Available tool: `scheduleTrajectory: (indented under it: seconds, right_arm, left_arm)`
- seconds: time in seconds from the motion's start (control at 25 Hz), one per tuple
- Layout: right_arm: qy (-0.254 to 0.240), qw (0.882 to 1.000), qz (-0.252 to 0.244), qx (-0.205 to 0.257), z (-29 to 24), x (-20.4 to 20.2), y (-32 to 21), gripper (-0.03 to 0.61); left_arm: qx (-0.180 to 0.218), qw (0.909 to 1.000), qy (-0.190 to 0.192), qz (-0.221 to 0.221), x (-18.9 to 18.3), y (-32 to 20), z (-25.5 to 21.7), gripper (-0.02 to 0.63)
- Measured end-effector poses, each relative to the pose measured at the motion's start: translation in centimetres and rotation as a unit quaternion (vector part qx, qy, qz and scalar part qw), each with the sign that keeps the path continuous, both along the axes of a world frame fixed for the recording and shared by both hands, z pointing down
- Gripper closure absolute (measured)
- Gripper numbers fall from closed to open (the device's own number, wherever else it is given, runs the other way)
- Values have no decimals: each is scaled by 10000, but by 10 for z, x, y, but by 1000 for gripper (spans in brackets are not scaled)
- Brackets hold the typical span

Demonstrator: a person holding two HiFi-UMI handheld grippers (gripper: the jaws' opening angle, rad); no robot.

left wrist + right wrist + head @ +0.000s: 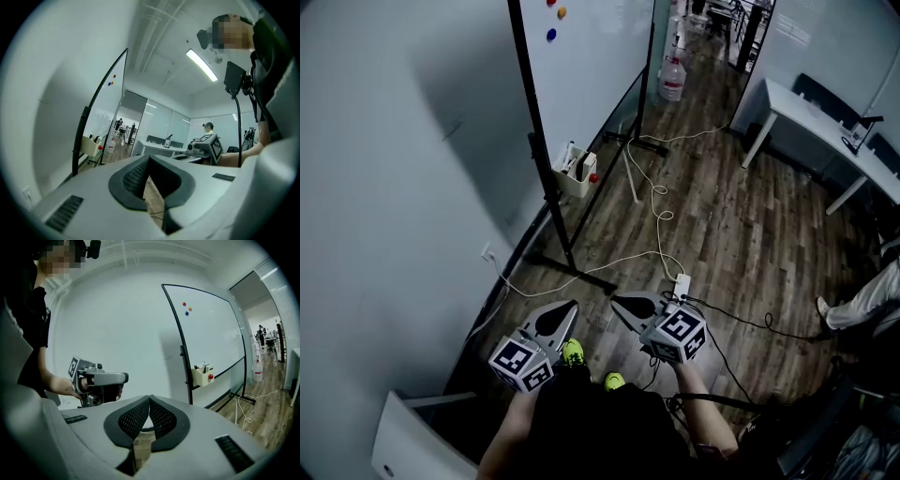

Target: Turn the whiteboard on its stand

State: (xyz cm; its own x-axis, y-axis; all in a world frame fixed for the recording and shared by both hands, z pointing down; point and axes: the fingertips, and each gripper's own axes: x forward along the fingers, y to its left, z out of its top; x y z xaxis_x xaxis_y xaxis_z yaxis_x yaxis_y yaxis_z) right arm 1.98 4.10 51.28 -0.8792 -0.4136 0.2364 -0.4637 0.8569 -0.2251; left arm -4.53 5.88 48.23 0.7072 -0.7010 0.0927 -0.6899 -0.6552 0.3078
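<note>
An office: a whiteboard (581,66) on a black stand, with coloured magnets (551,35) and a marker tray (574,171), stands at the left by a plain wall. A white desk (806,117) sits far right on the wood-plank floor (722,225), where a power strip (682,284) and a white cable (656,202) trail. Farther off are glass partitions (159,124), a ceiling strip light (201,64) and a water jug (672,80)
</note>
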Motion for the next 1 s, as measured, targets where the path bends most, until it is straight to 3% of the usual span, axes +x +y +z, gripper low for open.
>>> scheduleTrajectory:
  seconds: [0.4, 1.0]
  right_arm:
    - [-42, 9994, -244, -250, 18, 25, 52, 583]
    - [-259, 9996, -68, 61, -12, 24, 44, 584]
  left_arm:
    - [-302, 9994, 128, -48, 34, 54, 23, 612]
    - [-85, 9999, 112, 7, 30, 49, 5, 612]
